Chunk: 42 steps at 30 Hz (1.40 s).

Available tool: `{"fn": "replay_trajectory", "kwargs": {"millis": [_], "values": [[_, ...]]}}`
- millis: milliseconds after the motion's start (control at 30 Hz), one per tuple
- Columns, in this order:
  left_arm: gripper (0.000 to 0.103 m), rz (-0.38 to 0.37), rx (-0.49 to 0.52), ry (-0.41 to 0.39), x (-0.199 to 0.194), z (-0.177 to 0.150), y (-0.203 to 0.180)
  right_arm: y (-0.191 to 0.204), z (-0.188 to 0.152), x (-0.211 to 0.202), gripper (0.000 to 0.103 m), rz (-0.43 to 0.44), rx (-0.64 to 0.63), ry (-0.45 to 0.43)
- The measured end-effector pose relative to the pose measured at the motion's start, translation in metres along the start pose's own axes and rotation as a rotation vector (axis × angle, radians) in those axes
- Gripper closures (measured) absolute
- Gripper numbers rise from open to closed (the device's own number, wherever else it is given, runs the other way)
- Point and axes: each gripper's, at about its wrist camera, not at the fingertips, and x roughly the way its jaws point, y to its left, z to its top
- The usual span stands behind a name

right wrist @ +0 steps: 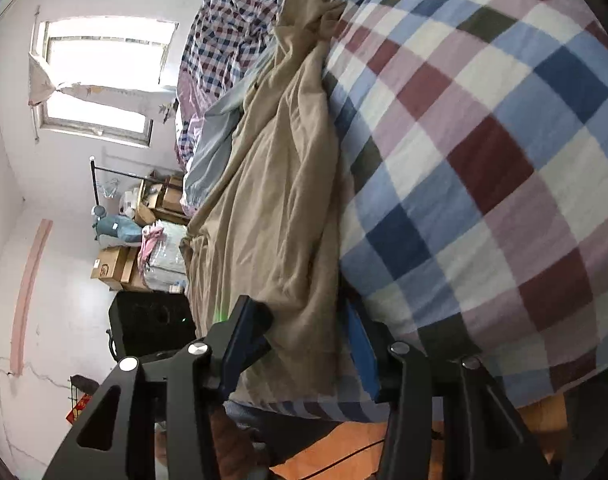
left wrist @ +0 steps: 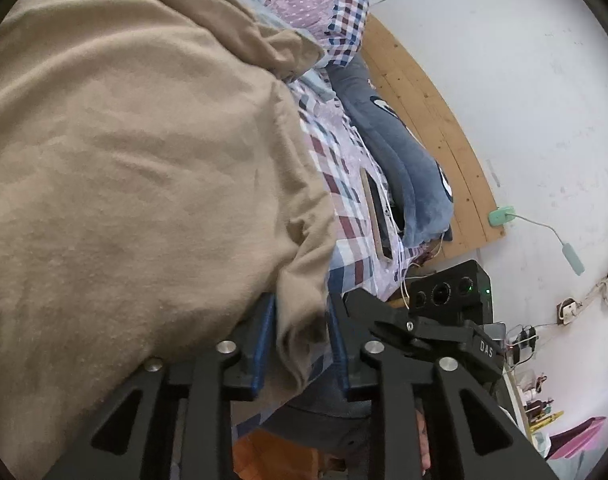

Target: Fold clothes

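Note:
A tan garment (left wrist: 136, 168) lies spread on the checked bedsheet (left wrist: 343, 216). My left gripper (left wrist: 302, 320) is shut on a bunched edge of it near the bed's front edge. In the right wrist view the same tan garment (right wrist: 280, 200) runs away in long folds over the checked bedsheet (right wrist: 483, 160). My right gripper (right wrist: 300, 328) is shut on its near edge, with cloth filling the gap between the blue pads (right wrist: 359, 344).
A blue-grey plush pillow (left wrist: 399, 160) and a phone (left wrist: 377, 216) lie by the wooden headboard (left wrist: 435, 128). A checked quilt (right wrist: 232, 40) is heaped at the far end. Boxes (right wrist: 116, 264) and a black speaker (right wrist: 152, 324) stand beside the bed.

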Motion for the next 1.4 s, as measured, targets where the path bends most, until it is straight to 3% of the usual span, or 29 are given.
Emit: {"fn": "replay_trajectory", "kwargs": {"millis": [33, 167, 267, 367, 433, 600, 767, 1067, 1267, 1400], "values": [[0.064, 0.000, 0.000, -0.003, -0.001, 0.000, 0.000, -0.001, 0.000, -0.003, 0.053, 0.008, 0.006, -0.009], [0.063, -0.002, 0.000, -0.014, -0.005, 0.002, -0.001, -0.004, -0.001, -0.007, 0.055, 0.021, 0.024, -0.010], [0.063, 0.005, 0.003, -0.022, -0.007, 0.004, -0.002, -0.006, -0.003, -0.004, 0.063, -0.005, 0.026, 0.008], [0.063, 0.017, 0.004, -0.036, -0.011, 0.006, -0.003, -0.007, -0.003, -0.003, 0.080, -0.034, 0.017, 0.011], [0.063, 0.033, 0.008, -0.059, -0.017, 0.009, -0.002, -0.004, -0.003, -0.003, 0.096, -0.054, -0.004, 0.007], [0.058, 0.090, 0.003, -0.123, -0.034, 0.020, 0.005, 0.013, -0.003, -0.020, 0.099, -0.139, -0.109, -0.034], [0.058, 0.122, 0.013, -0.123, -0.033, 0.022, 0.007, 0.027, -0.002, -0.053, 0.100, -0.228, -0.175, -0.095], [0.058, 0.138, 0.016, -0.113, -0.034, 0.023, 0.009, 0.027, -0.005, -0.108, 0.101, -0.331, -0.154, -0.191], [0.058, 0.120, 0.010, -0.102, -0.038, 0.024, 0.005, 0.029, -0.001, -0.116, 0.101, -0.406, -0.156, -0.197], [0.058, 0.102, 0.013, -0.095, -0.043, 0.024, 0.001, 0.022, 0.003, -0.110, 0.101, -0.480, -0.151, -0.146]]}}
